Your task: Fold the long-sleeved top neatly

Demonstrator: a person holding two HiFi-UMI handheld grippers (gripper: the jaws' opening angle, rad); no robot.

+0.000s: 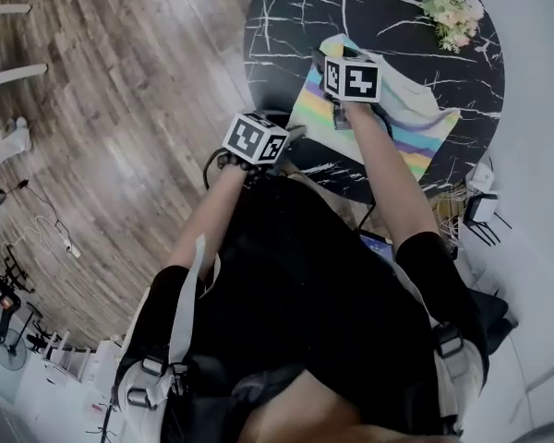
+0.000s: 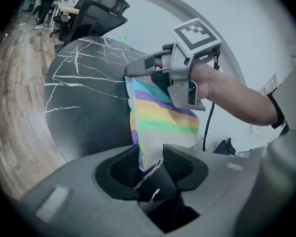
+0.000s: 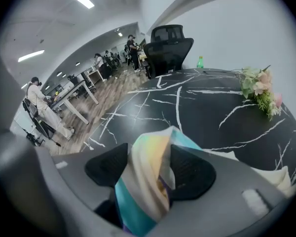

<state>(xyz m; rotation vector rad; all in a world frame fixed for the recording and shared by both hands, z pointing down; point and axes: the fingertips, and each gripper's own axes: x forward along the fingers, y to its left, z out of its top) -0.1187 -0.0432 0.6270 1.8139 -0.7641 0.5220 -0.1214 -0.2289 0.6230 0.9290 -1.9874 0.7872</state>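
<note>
In an open office, over a black marble desk (image 1: 286, 26), the fingers of the left gripper (image 2: 149, 154) and the right gripper (image 3: 149, 164) each pinch the rainbow-striped top (image 1: 415, 127).

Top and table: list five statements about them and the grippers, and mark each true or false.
1. The top is striped. True.
2. The table is white. False: it is black with white veins.
3. Flowers lie on the table. True.
4. The left gripper is empty. False: it grips a corner of the top.
5. The right gripper is shut on the top. True.
</note>
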